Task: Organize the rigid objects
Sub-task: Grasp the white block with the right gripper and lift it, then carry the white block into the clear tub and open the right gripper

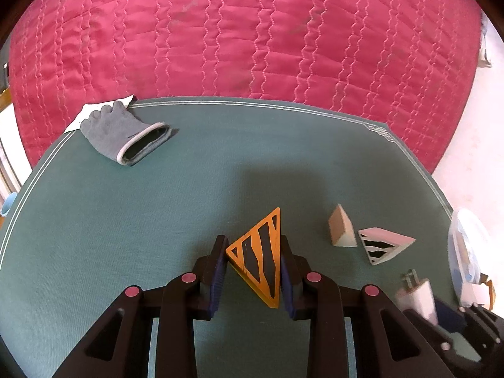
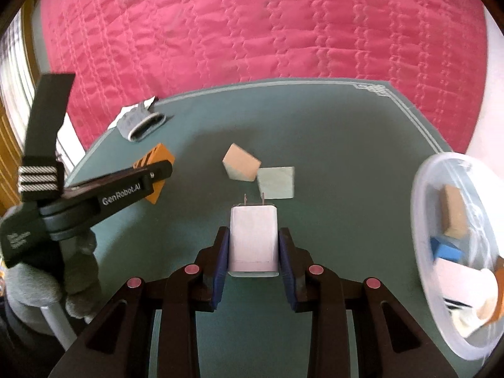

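Currently the left tool point(image 1: 253, 266) clamps an orange, black-striped triangular wooden block point(image 1: 260, 256) just above the green table point(image 1: 126, 220); the right tool point(image 2: 253, 247) clamps a white plastic wall charger point(image 2: 253, 241), prongs forward. Both items: rigid, light, probably slick-faced; best gripped across flat opposing sides. Clear plastic container point(image 2: 422, 220), holding sorted blocks, stands right.

You have a matt teal cloth over the surface point(image 1: 126, 220), a quilted pink satin bedspread point(image 1: 252, 31) with a soft sheen, a knitted grey glove point(image 1: 126, 132), a smooth white plastic charger point(image 2: 253, 239) with metal prongs, and a clear glossy plastic bowl point(image 2: 422, 208).
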### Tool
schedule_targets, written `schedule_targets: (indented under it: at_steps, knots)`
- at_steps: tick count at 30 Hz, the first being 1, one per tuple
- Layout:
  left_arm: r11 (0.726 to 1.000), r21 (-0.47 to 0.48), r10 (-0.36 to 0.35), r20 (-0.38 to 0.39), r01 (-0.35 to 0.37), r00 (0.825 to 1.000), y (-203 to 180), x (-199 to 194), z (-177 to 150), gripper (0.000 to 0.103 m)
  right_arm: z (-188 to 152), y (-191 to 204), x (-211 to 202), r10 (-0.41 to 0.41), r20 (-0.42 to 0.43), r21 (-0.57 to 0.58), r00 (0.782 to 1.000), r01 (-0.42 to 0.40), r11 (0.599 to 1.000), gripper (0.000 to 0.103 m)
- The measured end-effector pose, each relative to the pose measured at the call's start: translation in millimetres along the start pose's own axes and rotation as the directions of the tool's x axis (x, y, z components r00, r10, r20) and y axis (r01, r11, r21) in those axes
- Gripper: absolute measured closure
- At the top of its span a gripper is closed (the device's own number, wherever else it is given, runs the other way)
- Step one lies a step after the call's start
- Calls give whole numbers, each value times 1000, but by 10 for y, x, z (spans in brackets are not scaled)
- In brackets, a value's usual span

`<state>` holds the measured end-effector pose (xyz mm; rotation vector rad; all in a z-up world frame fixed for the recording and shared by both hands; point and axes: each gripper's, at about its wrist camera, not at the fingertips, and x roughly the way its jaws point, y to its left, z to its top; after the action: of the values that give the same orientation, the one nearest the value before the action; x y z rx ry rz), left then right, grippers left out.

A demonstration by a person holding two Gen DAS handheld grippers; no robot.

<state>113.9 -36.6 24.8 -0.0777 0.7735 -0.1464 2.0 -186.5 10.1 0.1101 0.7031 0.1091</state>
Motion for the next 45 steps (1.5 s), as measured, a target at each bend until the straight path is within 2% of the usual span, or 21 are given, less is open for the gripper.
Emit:
schedule_targets:
  at_steps: [6,15,26,32,34,36,45]
  knots:
    - [1000,12,-27,16,26,1000,-78,-88,9,71,-21,-145,-261,-32,42,45,999,30,999,72]
    - [998,28,-60,26,59,998,-183,-185,9,71,0,-610,-586,-154,98,152,983,138,979,72]
    - [994,62,-94,40,92,995,-302,-301,-3,71,9,-1244,-860,-308,113,286,945,266,921,72]
    - [993,70,-103,39,100,994,-331,-312,-10,71,51,-1591,-825,-367,80,349,927,319,881,71]
    - [992,71,-104,38,101,994,-337,-313,-6,71,37,-1684,-808,-364,54,367,930,321,873,68]
    - [992,73,-106,37,103,994,-339,-314,-9,71,-6,-1723,-843,-367,64,385,928,316,867,54]
    - [990,92,-111,28,108,993,-439,-310,-53,71,-208,-1732,-1021,-409,88,414,908,340,844,53]
